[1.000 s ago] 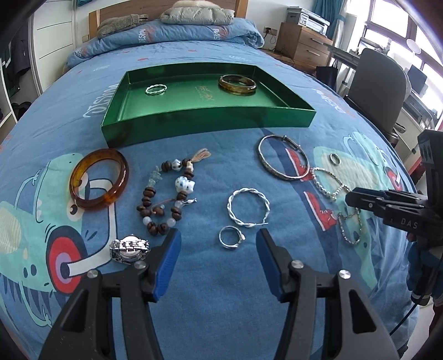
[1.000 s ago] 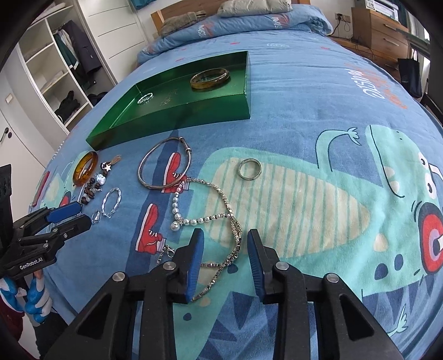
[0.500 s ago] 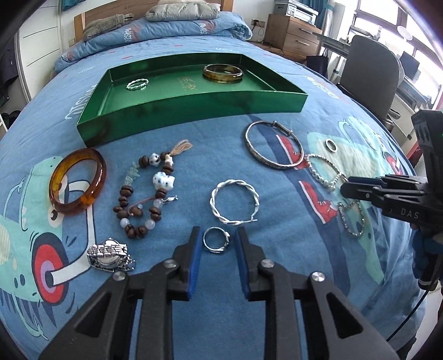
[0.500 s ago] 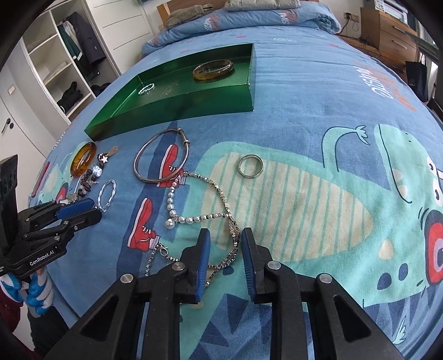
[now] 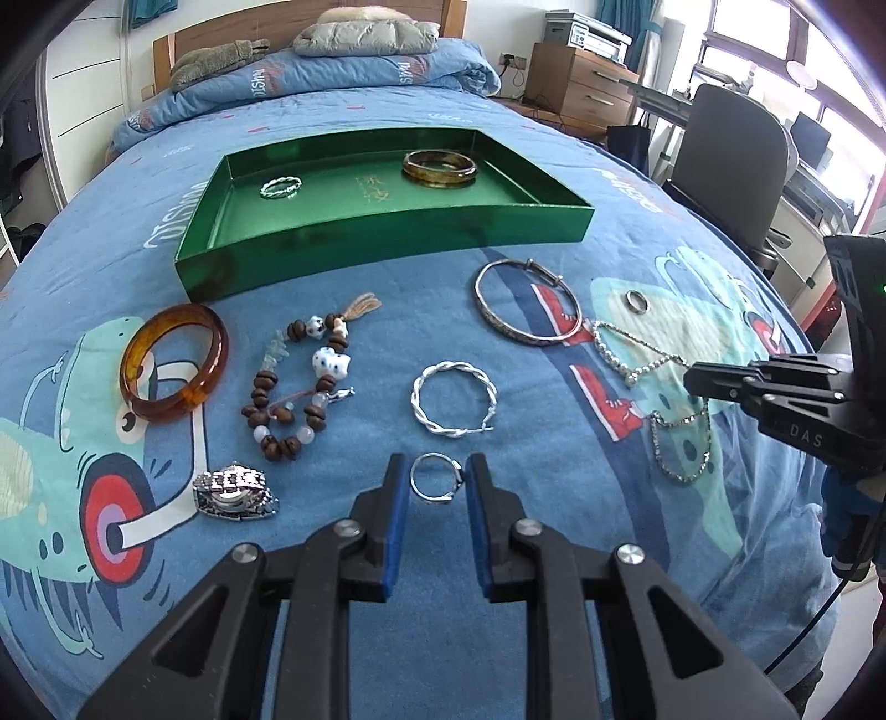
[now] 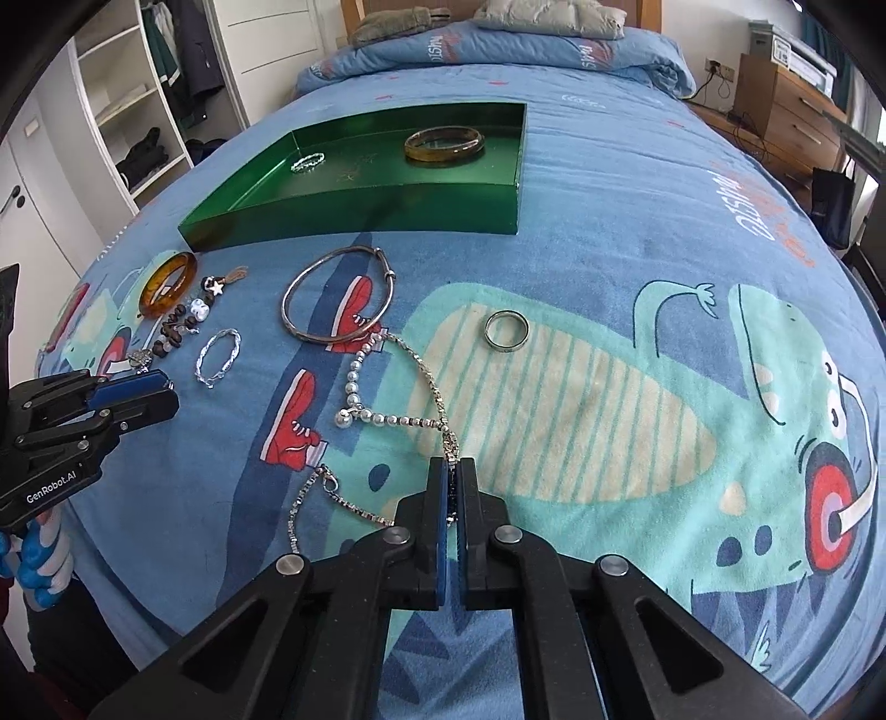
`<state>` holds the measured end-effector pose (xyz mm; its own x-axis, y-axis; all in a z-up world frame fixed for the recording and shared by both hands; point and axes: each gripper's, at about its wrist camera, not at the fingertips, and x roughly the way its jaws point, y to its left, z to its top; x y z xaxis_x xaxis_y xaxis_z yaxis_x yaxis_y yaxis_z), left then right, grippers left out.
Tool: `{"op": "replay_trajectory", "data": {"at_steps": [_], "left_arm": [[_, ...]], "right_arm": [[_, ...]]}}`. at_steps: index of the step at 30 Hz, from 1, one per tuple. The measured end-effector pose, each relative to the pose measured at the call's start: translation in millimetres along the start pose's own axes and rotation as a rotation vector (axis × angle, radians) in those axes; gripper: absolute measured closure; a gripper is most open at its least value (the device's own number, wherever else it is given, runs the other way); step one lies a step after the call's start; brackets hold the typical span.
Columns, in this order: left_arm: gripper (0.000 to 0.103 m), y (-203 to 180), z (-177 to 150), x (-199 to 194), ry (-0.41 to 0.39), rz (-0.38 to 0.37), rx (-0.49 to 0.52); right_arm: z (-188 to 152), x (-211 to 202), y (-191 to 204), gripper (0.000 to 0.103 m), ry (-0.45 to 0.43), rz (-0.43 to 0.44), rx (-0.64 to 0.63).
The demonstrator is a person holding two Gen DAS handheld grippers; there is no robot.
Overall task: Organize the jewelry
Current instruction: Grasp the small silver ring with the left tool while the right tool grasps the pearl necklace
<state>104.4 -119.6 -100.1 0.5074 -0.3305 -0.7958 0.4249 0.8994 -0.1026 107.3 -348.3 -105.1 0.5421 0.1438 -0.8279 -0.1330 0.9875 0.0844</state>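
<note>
- Leftmost, in front of the green tray (image 5: 387, 243), an amber bangle (image 5: 174, 363) lies on the bed, a beaded bracelet (image 5: 302, 387) beside it.
- Nearer than the tray, the left tongs (image 5: 437, 479) have just narrowed around a small silver ring (image 5: 434, 484), blue pads touching its sides.
- Right of that, the right tongs (image 6: 453, 471) have just closed, pinching the chain necklace (image 6: 432, 382).
- Inside the tray sit a twisted ring (image 5: 281, 186) and another bangle (image 5: 439, 168).

Grey office chair (image 5: 725, 160), wooden dresser (image 5: 581, 88), folded grey pillow, perhaps jacket (image 5: 365, 39).
</note>
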Motion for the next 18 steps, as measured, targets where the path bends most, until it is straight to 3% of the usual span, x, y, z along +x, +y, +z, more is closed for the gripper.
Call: {"op": "replay_trajectory", "data": {"at_steps": [18], "left_arm": [[0.084,23.2,24.6,-67.3,-0.156,-0.008,-0.042]], "right_arm": [[36.0,-108.0,33.5,0.100,-0.260,-0.072,-0.035]]}}
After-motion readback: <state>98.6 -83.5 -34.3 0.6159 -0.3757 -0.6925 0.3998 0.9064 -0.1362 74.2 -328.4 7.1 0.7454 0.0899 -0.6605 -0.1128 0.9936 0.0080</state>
